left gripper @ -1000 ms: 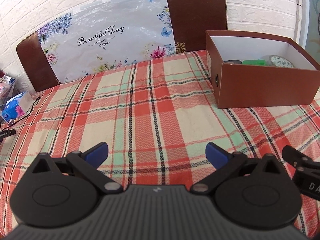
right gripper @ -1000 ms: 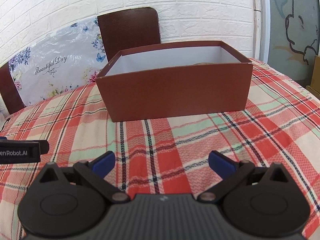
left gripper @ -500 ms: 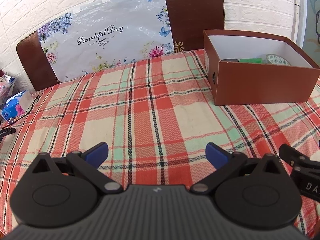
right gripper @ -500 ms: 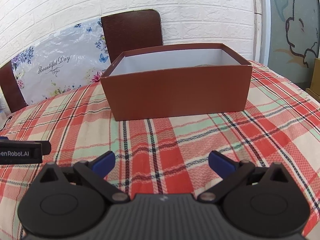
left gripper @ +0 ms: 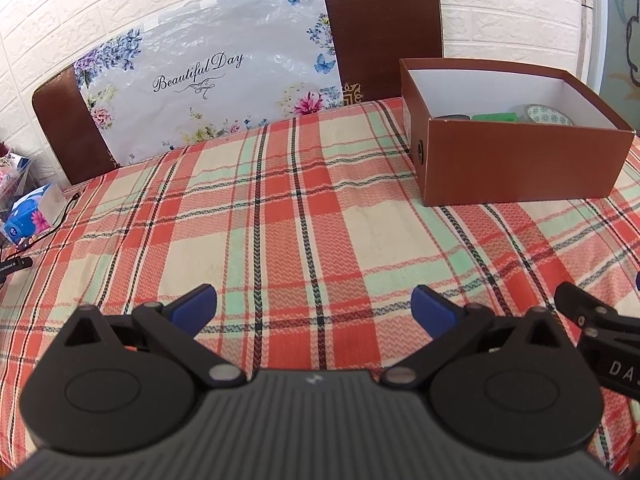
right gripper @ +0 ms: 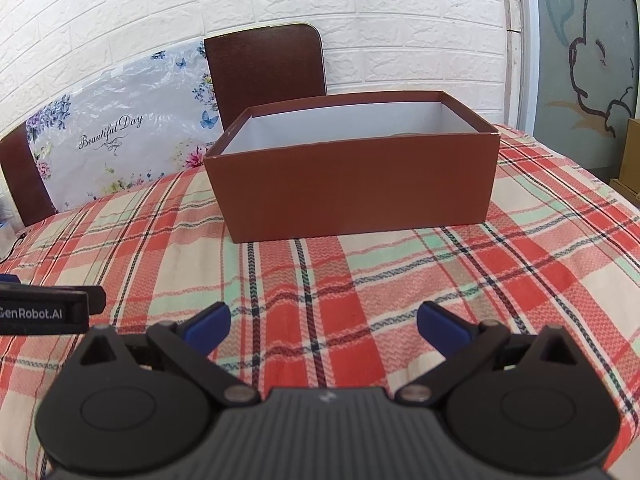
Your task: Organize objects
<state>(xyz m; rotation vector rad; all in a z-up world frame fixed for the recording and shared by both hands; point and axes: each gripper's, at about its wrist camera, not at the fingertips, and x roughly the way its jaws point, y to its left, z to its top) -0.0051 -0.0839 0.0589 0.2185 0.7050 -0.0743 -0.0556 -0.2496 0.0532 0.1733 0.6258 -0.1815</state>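
A brown cardboard box (left gripper: 520,168) with a white inside stands on the plaid tablecloth at the right. In it lie a green item (left gripper: 494,117), a patterned tape roll (left gripper: 548,115) and a dark item (left gripper: 454,117). The box (right gripper: 356,188) also shows straight ahead in the right wrist view, its contents hidden by the front wall. My left gripper (left gripper: 314,308) is open and empty, low over the cloth. My right gripper (right gripper: 324,326) is open and empty, short of the box.
Two brown chair backs (left gripper: 384,32) and a flowered plastic sheet (left gripper: 208,76) stand behind the table (left gripper: 280,208). A blue tissue pack (left gripper: 30,216) and a black cable (left gripper: 44,236) lie at the left edge. A white brick wall is behind.
Both grippers have drawn back a little from the box, which looks slightly smaller and further off. Both stay open and empty.
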